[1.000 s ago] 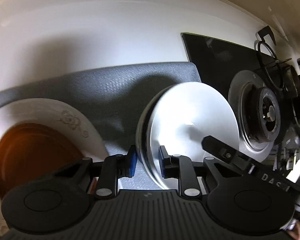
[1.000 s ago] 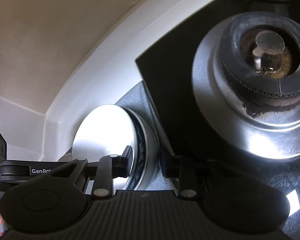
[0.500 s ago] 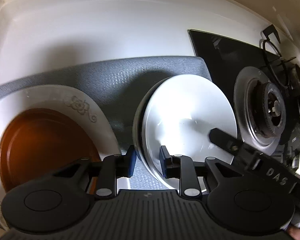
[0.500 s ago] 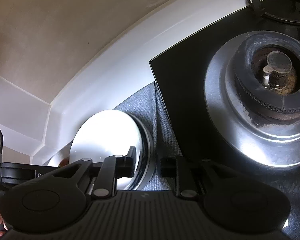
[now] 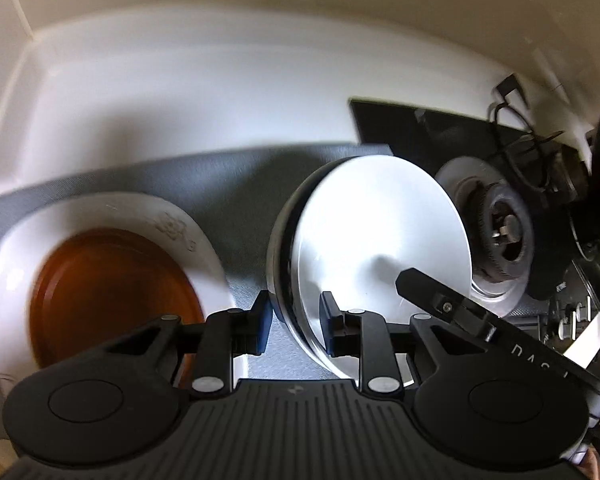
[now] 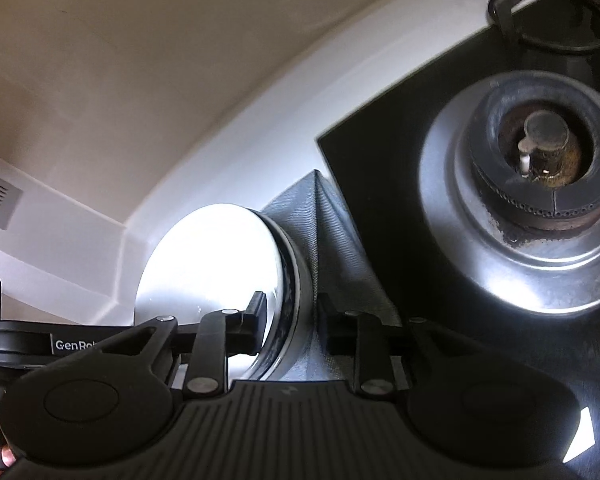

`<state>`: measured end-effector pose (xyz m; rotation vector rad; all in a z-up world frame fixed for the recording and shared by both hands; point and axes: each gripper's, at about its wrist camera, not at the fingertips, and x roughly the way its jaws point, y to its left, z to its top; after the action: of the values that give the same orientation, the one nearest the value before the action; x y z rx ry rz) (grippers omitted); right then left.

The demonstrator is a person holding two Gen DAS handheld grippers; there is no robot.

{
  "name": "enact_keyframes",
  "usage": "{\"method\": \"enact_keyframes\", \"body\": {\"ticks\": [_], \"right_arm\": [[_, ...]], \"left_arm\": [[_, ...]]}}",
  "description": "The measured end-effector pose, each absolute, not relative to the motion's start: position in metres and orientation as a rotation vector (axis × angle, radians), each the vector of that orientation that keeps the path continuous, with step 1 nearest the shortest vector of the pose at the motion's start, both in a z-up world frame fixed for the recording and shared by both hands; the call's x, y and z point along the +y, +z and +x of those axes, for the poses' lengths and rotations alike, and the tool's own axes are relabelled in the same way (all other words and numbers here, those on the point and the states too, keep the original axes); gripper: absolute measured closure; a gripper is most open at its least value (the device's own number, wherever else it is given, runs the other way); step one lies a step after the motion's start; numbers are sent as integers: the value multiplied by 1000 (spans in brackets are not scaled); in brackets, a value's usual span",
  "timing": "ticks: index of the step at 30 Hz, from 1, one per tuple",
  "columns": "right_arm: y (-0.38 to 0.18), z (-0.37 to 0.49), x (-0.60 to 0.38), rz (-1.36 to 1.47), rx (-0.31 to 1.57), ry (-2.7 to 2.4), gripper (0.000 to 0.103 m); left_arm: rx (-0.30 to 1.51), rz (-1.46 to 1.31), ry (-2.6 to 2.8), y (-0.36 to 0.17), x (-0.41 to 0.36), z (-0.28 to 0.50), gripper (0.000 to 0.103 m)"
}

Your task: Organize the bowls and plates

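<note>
Grippers — left and right — both clenched the white plate stack's rim mid-carry; next it probably needed lowering onto the amber plate.

The round white bowl, pinched at opposite rims by both grippers, has tipped and lifted further off the grey cloth mat; the white plate holding a brown dish now sits fuller in the left view.

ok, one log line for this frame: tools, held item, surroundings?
left tool: shut on bowl stack rim | right tool: shut on opposite rim | stack: on edge above grey mat | brown plate on white plate
</note>
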<state>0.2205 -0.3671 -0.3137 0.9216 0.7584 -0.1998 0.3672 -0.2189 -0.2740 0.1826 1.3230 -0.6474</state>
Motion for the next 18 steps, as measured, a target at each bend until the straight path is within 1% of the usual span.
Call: {"method": "enact_keyframes", "body": {"ticks": [2, 4, 8, 11, 14, 16, 18], "right_arm": [[-298, 215, -359, 923, 738, -183, 75], [-285, 212, -351, 924, 726, -170, 77], [-270, 212, -333, 900, 708, -153, 81], [-273, 214, -331, 875, 715, -136, 82], [-283, 217, -332, 850, 761, -152, 81], [-288, 217, -335, 848, 770, -143, 81], [-292, 218, -340, 843, 783, -149, 82]], "left_arm": [[1311, 166, -643, -261, -207, 367, 76], [1294, 160, -630, -250, -191, 365, 76], [1298, 135, -594, -243, -166, 364, 74], [1330, 149, -574, -259, -164, 367, 72], [1385, 148, -560, -280, -165, 369, 70], [1386, 162, -574, -290, -172, 367, 70], [1376, 166, -584, -292, -179, 367, 66]]}}
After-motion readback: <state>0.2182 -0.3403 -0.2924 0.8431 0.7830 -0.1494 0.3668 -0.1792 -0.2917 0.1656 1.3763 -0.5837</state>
